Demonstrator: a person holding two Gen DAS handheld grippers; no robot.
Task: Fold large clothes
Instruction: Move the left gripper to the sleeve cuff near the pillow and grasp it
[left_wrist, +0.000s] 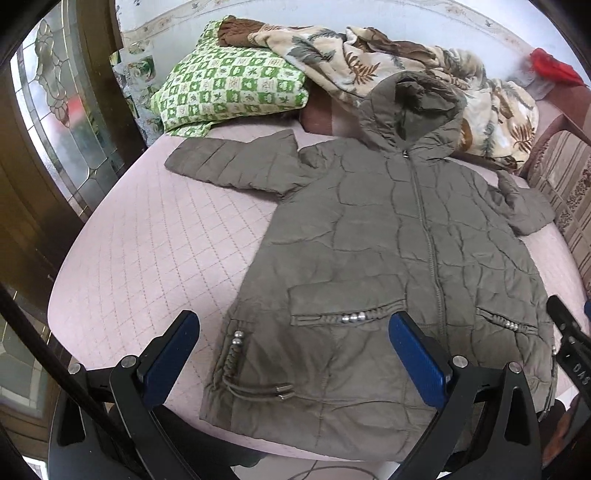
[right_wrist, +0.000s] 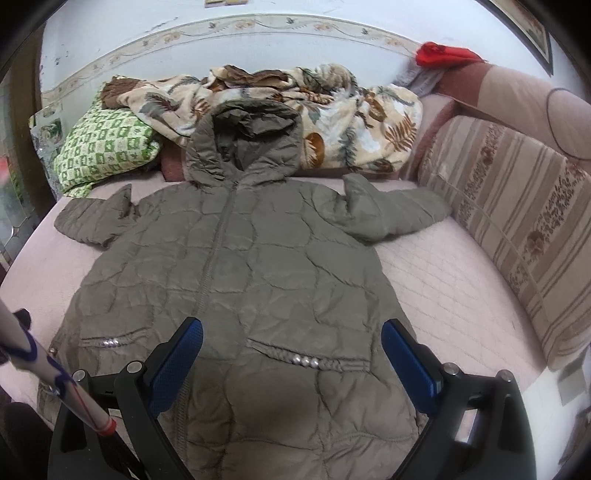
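Note:
An olive quilted hooded jacket (left_wrist: 388, 251) (right_wrist: 243, 273) lies flat, front up and zipped, on a pink quilted mattress (left_wrist: 147, 251) (right_wrist: 443, 288). Both sleeves stick out sideways and the hood rests against the bedding behind. My left gripper (left_wrist: 293, 325) hovers open over the jacket's lower left hem, near the beaded pocket. Over the lower right front, above the other beaded pocket, my right gripper (right_wrist: 291, 332) is held open. Neither holds any cloth. The right gripper's black body (left_wrist: 569, 332) shows at the edge of the left wrist view.
A green checked pillow (left_wrist: 229, 88) (right_wrist: 103, 151) and a leaf-print blanket (left_wrist: 369, 62) (right_wrist: 332, 122) are piled at the head. A striped cushion (right_wrist: 517, 221) lines the right side. A red cloth (right_wrist: 443, 53) sits in the far corner. A glass door (left_wrist: 62, 122) stands left.

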